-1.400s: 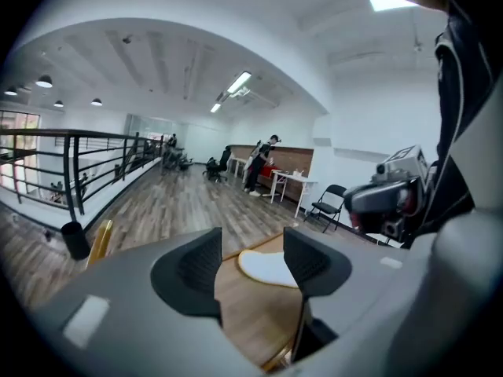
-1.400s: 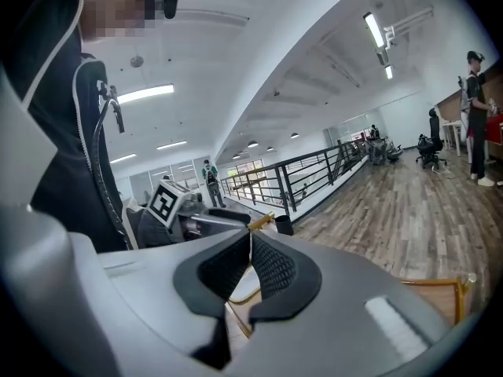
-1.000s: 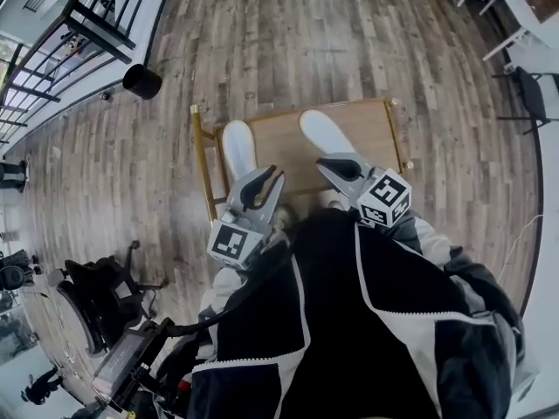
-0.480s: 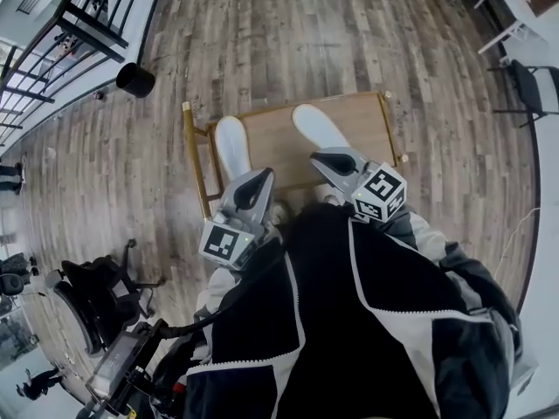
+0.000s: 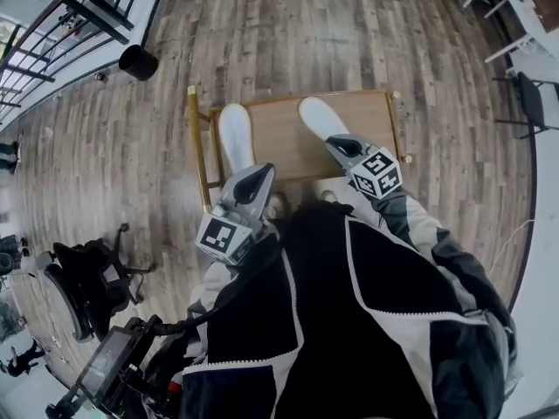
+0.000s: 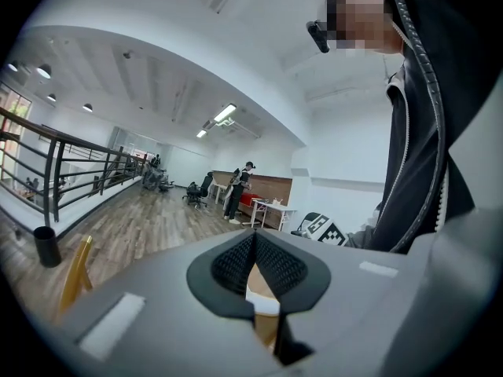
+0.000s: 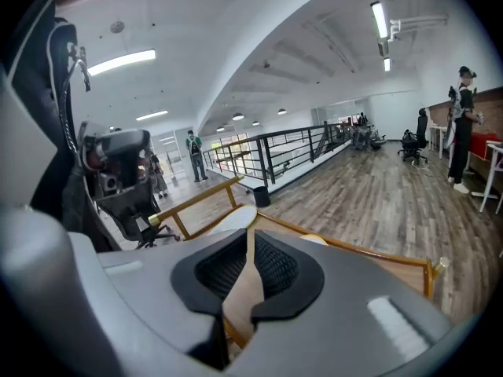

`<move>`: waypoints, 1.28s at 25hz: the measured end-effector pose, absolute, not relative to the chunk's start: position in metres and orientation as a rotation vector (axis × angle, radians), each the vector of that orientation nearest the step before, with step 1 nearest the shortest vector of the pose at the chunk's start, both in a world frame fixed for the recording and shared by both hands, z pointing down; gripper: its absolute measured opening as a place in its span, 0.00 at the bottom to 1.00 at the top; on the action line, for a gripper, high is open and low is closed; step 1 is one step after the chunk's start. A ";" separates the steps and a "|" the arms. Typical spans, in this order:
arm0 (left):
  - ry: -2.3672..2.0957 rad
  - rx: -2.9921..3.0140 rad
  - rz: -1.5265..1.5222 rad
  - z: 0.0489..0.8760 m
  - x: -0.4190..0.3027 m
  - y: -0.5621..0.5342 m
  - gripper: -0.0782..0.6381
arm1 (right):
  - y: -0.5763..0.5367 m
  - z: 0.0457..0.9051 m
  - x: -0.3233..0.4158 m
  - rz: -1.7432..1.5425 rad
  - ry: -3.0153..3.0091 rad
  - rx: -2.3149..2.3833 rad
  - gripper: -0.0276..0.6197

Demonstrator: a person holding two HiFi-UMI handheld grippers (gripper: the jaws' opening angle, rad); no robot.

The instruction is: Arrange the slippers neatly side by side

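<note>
**Over a low table: two hand-held grippers at the heels of a pair of white slippers**

At the centre of the head view, the left gripper (image 5: 258, 176) is held low in front of the body, pointed forward and a little to the right. Its marker cube is turned up toward the camera. Its jaws are closed, and the ribbed black pads are seen meeting in the left gripper view. Nothing is seen pinched between them. Through the notch beneath the pads, a strip of wood and a sliver of white slipper are visible.

The right gripper (image 5: 339, 142) is carried on an arm stretched forward and down in a grey and black sleeve (image 5: 419, 234), and is angled forward and to the left. Its jaws are opening. A thin slit is shown between the pads in the right gripper view, and only wood is seen through it.

Just ahead of the left gripper's tip, the left slipper (image 5: 234, 135) is laid toe-away on the table (image 5: 278, 142). The right slipper (image 5: 320, 116) is set well apart from it, turned at a slant, with its heel at the right gripper's tip. Contact cannot be judged.

The table is edged with a gold frame and stands on a wood-plank floor (image 5: 306, 33). A black bin (image 5: 140, 62) is seen farther off to the left.
</note>
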State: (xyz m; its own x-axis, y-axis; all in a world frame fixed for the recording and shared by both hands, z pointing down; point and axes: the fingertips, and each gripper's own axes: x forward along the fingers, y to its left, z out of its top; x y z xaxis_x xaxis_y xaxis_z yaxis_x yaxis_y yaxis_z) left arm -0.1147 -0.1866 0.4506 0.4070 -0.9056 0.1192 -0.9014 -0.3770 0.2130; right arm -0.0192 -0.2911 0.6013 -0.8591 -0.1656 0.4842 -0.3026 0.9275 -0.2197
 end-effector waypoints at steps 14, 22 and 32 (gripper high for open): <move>-1.619 2.355 -0.009 0.453 -0.141 -0.164 0.13 | -0.377 0.733 0.002 0.504 -2.205 0.530 0.30; -1.662 2.318 0.007 0.462 -0.156 -0.158 0.13 | -0.394 0.762 0.003 0.570 -2.113 0.534 0.33; -1.686 2.276 0.000 0.465 -0.166 -0.157 0.14 | -0.397 0.769 -0.009 0.539 -2.090 0.486 0.33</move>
State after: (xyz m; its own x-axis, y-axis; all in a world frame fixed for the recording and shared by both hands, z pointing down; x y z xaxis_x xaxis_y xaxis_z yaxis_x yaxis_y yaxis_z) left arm -0.1659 -0.1571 0.4649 0.3080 -0.9341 0.1808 -0.9340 -0.2607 0.2442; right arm -0.0092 -0.3970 0.7691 -0.5217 -0.1362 0.8422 -0.5268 0.8280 -0.1924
